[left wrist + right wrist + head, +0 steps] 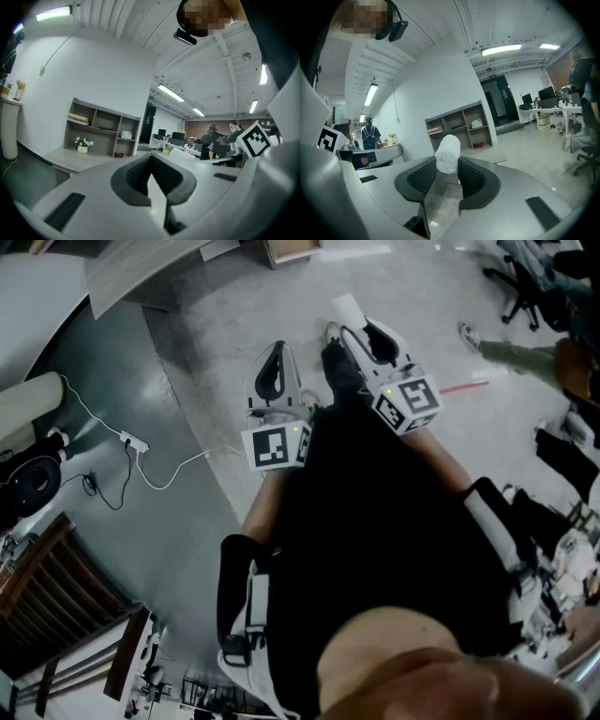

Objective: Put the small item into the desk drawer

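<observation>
My right gripper (447, 174) is shut on a small white rolled item (447, 152), which sticks up between the black pads. In the head view that item (346, 307) shows at the tip of the right gripper (364, 332), held over the floor. To its left, my left gripper (275, 360) hangs with nothing in it. In its own view the left gripper (153, 172) has its pads meeting in a V, empty. A grey desk (70, 159) with an open shelf unit (101, 129) stands ahead by the white wall. No drawer shows.
A power strip with a white cable (131, 442) lies on the floor at left. Wooden slats (47, 596) stand at the lower left, an office chair (525, 287) at the upper right. People (220, 136) stand at desks far off. The shelf unit (459, 124) also shows ahead of the right gripper.
</observation>
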`<action>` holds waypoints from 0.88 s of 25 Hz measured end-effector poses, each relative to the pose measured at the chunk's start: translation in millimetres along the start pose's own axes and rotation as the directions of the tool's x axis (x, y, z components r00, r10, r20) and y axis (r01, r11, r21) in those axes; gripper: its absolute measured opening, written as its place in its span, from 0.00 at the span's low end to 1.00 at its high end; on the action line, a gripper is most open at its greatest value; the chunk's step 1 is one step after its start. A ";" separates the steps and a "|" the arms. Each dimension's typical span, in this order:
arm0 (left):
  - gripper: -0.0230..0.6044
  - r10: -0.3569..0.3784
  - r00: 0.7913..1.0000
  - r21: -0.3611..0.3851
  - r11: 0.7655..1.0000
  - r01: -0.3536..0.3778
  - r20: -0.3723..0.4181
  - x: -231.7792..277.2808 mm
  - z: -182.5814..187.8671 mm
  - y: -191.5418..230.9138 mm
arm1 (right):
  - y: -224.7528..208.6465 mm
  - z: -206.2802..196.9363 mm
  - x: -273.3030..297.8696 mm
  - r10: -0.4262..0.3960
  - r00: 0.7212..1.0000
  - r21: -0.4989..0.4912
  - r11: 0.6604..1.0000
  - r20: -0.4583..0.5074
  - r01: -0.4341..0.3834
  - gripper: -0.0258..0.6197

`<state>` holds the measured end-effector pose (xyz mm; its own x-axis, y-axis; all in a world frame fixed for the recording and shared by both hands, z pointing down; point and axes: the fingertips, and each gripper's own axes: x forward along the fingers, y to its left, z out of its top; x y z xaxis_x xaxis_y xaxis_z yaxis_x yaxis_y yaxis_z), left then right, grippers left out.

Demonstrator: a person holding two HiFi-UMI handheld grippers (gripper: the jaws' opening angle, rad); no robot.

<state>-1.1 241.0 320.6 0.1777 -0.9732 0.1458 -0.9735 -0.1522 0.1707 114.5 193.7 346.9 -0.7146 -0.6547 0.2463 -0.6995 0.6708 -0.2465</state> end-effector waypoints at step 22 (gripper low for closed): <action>0.03 0.130 0.991 -0.049 0.990 -0.132 -0.045 182.6 31.3 29.3 | -118.6 43.0 140.6 0.132 0.984 0.010 0.991 -0.117 -0.131 0.25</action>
<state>-1.8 53.5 321.8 0.0561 -0.9759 0.2107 -0.9802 -0.0137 0.1975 96.8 7.2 370.4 -0.7951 -0.5156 0.3194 -0.5996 0.7474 -0.2862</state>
